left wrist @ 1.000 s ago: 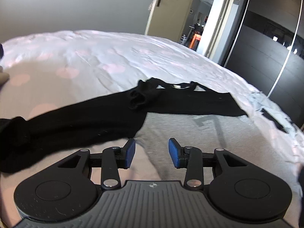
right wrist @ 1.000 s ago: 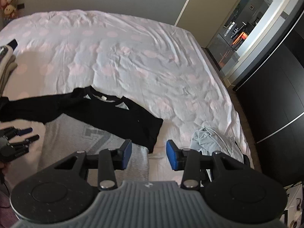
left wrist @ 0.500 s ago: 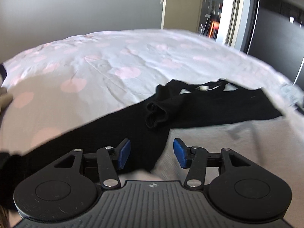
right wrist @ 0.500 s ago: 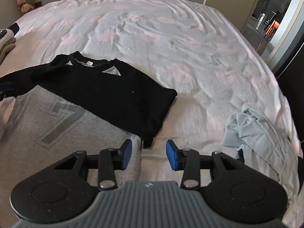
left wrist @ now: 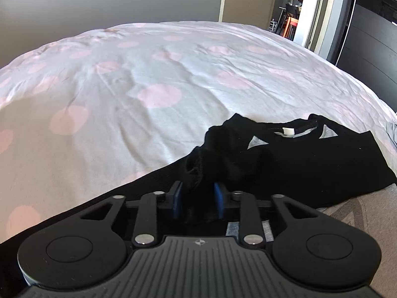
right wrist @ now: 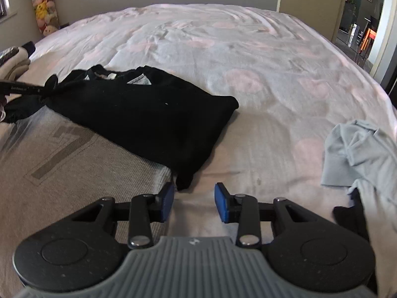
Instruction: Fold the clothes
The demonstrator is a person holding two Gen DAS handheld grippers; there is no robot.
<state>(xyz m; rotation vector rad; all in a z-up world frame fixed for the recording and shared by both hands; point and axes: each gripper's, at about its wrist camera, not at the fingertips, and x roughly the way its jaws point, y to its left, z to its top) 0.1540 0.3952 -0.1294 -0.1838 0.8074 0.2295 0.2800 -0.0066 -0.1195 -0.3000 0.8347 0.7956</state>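
Note:
A grey shirt with black sleeves and a "7" print (right wrist: 82,164) lies flat on the bed, its right sleeve folded across the chest (right wrist: 153,121). My left gripper (left wrist: 197,198) sits low at the left shoulder with a bunch of black sleeve fabric (left wrist: 198,168) between its blue pads, pads close around it. From the right wrist view the left gripper (right wrist: 47,89) pinches the sleeve at the far left. My right gripper (right wrist: 193,201) is open and empty, just above the bed by the folded sleeve's near corner (right wrist: 184,181).
The bed (right wrist: 248,62) has a white cover with pink dots. A crumpled light grey garment (right wrist: 359,154) lies at the right edge. Folded clothes (right wrist: 15,59) sit at the far left. A dark wardrobe (left wrist: 372,49) and a doorway stand to the right.
My left gripper moved forward to the shoulder and closed its pads on the black sleeve. My right gripper dropped lower toward the folded sleeve's corner and stayed open.

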